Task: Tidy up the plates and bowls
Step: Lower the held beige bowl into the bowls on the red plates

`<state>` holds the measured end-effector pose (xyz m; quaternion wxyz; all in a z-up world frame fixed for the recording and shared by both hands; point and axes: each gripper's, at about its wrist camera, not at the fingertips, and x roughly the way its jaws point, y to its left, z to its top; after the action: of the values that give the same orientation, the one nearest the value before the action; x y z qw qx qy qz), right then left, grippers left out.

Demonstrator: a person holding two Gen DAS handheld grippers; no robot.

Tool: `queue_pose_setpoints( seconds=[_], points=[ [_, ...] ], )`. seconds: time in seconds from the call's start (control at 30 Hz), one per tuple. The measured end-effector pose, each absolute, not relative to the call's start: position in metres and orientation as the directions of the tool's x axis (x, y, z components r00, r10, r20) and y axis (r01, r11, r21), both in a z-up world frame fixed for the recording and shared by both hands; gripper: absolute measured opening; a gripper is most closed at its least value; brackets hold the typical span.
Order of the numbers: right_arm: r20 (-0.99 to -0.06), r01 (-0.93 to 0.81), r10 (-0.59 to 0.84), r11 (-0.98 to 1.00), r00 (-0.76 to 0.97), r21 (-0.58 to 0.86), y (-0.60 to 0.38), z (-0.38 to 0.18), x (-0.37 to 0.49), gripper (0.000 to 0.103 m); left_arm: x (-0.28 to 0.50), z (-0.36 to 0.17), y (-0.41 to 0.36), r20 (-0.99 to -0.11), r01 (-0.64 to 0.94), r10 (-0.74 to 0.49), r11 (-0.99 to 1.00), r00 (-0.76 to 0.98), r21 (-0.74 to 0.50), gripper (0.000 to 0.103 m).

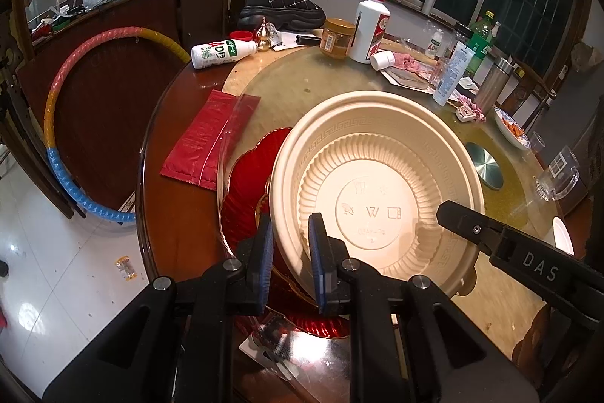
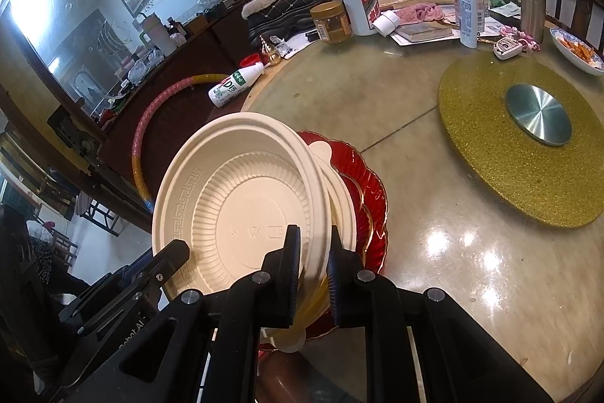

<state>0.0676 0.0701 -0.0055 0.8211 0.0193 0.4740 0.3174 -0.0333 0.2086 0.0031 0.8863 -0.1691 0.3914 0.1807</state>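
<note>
Pinching the near-left rim of a cream plastic bowl with a ribbed inner wall and a key-pattern band (image 1: 377, 184), the left gripper (image 1: 290, 259) has its blue-padded fingers (image 1: 266, 252) nearly together, one inside the rim and one outside. The right gripper (image 2: 313, 274) clamps the opposite rim of the same bowl (image 2: 241, 199) in the same way, its jaws almost closed on the thin wall. Between the two, the bowl sits tilted above a red scalloped glass plate with a gold edge (image 2: 372, 199), which lies on the round glass-topped wooden table (image 2: 472, 270).

In the right wrist view, a second cream rim (image 2: 339, 199) shows just under the held bowl; whether it is another bowl nested in the plate or a lid cannot be told. Most of the red plate (image 1: 245, 199) is covered by the bowl and the gripper bodies, and its near edge is cut off behind the black arms. Embossed marks on the bowl's base are too faint to read.

Farther back stand a white bottle with a red cap (image 1: 368, 29), a brown jar (image 1: 337, 37) and a toppled white milk bottle (image 1: 222, 52). A red plastic packet (image 1: 205, 138) lies left of the plate. The gold glitter turntable mat (image 2: 528, 153) sits well apart to the right.
</note>
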Motion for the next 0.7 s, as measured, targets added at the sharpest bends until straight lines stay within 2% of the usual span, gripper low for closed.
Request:
queue_pose_setpoints(
  seconds=[0.7],
  points=[
    [-0.769, -0.509, 0.516, 0.809, 0.377, 0.294, 0.0761, 0.0003, 0.0617, 0.015, -0.0351, 0.0005, 0.2133, -0.768, -0.459, 0.169, 0.871, 0.618, -0.177, 0.016]
  ],
)
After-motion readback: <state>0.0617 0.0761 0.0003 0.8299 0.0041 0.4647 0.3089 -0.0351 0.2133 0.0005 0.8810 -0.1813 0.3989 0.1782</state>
